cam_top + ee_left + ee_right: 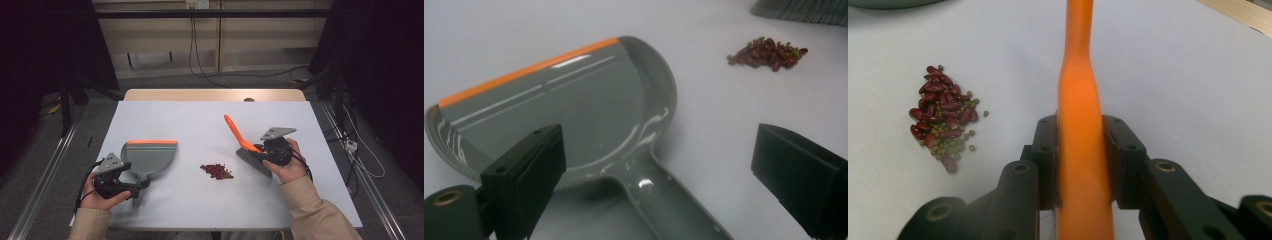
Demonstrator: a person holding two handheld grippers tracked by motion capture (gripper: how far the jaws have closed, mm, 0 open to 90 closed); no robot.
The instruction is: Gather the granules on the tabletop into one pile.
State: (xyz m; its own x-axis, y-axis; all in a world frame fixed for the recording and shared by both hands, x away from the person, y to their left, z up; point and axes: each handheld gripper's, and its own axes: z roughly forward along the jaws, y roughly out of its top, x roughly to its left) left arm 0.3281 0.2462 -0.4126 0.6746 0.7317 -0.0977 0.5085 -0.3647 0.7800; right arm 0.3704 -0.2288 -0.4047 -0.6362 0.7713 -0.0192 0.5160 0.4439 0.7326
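Right gripper point(257, 151): clamped on the orange handle of the brush point(239, 136); in the right gripper view both pads point(1118, 165) press flat against the handle's sides, and the handle point(1079, 125) runs straight up the middle between them.
Brush: its grey bristles rest on the table just right of the pile, with the handle slanting up and away toward the table's far side (tilted, not upright).
Left gripper point(659, 175): jaws spread wide, gripping nothing; the dustpan handle point(674, 205) lies on the table between them, and neither pad touches it.
Dustpan point(149, 157): grey, with an orange strip along its far lip, lying flat on the left half of the table, its handle pointing back toward the person's left hand point(102, 192).
Pile point(217, 171): dark red beans mixed with small green ones (a loose heap, with a few stray green ones at its edge), near the middle of the table, between dustpan and brush and touching neither.
Table point(200, 120): a pale sheet over a wooden top, whose far edge shows beyond the sheet.
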